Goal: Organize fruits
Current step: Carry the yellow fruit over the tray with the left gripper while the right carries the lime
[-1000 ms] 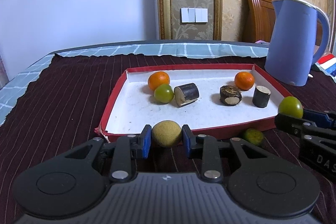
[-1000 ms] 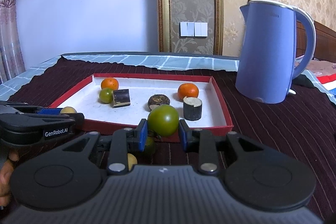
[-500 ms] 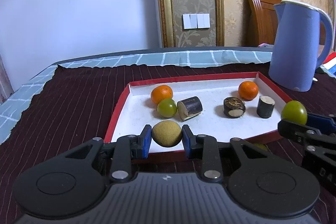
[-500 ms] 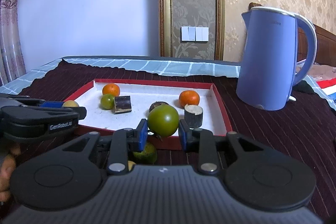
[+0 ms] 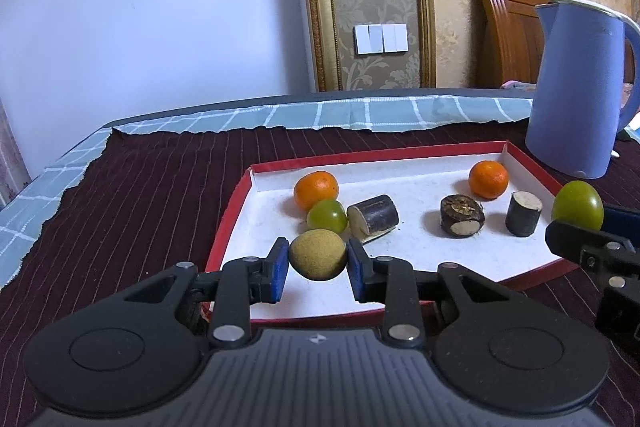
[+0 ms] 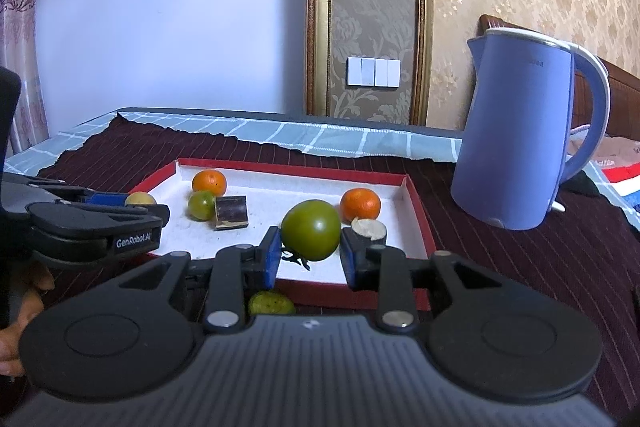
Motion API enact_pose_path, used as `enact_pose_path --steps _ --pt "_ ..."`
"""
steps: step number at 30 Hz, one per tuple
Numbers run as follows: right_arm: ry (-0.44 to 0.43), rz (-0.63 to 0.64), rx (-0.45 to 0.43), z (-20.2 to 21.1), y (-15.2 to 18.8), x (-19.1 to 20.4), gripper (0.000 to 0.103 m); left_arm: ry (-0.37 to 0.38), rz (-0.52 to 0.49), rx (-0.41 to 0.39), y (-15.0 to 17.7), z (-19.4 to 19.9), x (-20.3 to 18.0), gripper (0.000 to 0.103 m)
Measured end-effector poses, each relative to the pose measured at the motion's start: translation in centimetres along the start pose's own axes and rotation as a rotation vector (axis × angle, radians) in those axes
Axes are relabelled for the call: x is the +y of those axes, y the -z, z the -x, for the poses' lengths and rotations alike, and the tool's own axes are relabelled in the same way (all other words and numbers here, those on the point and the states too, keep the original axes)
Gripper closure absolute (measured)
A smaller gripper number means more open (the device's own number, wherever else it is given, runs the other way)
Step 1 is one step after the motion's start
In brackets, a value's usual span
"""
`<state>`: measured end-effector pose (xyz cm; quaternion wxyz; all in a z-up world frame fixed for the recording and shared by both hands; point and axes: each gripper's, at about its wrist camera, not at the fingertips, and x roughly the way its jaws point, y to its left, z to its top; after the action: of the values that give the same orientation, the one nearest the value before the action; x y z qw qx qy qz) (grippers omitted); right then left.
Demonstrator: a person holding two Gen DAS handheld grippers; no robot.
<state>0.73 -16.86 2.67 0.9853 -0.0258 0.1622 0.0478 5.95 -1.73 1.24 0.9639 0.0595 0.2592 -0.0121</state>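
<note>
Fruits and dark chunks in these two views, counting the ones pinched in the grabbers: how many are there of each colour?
Orange mandarins: 2
Green fruits: 3
Tan fruit: 1
Dark cut stem pieces: 3
Total: 9

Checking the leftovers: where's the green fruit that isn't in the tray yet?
In the right wrist view a small green fruit lies on the dark cloth, just outside the red tray's near rim, partly hidden under the right gripper.
</note>
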Motion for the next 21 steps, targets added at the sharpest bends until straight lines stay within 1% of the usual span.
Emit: enact_pose_path --steps 21 --pt "0.007 0.039 0.033 -3.7 -2.6 -0.2 0.074 -0.027 -0.022 0.023 -2.6 -3.9 -0.5 0.073"
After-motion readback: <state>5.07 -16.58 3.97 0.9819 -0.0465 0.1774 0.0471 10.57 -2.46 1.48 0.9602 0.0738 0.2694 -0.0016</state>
